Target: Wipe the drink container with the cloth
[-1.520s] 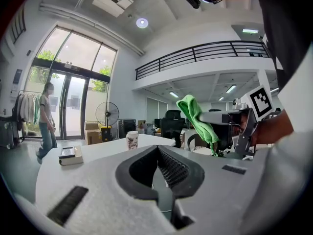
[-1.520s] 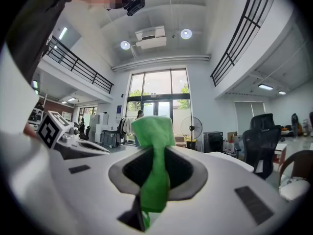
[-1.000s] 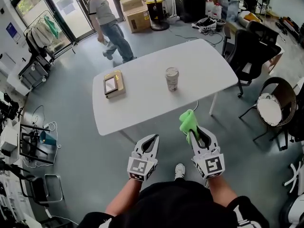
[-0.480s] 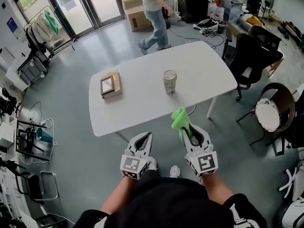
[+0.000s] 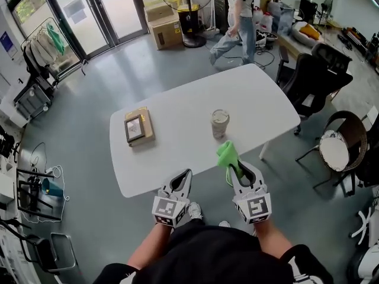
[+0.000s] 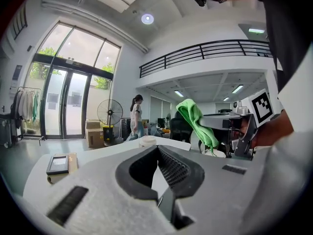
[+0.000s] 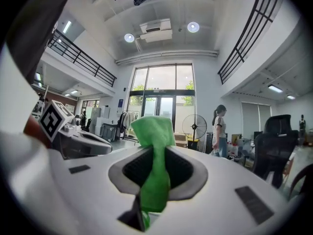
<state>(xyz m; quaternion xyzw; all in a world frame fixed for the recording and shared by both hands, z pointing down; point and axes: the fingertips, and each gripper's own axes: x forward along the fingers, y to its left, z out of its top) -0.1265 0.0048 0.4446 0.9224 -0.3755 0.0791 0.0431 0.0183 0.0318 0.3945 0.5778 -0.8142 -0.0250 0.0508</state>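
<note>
right gripper [image 7: 156, 153] fingers [image 7: 181, 169] tight on cloth [image 7: 154, 131]

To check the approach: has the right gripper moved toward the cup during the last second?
Yes. The right gripper, shut on the green cloth, has come nearer to the cup; the cloth now overlaps the white table's near edge.

On the table [image 5: 177, 108] the drink container [image 5: 219, 123] stands right of centre, the flat box [image 5: 137, 128] by the left edge, while my left gripper [image 5: 185, 176] and my right gripper [image 5: 240, 171], with the cloth [image 5: 227, 155] in it, hang before the near edge.
</note>
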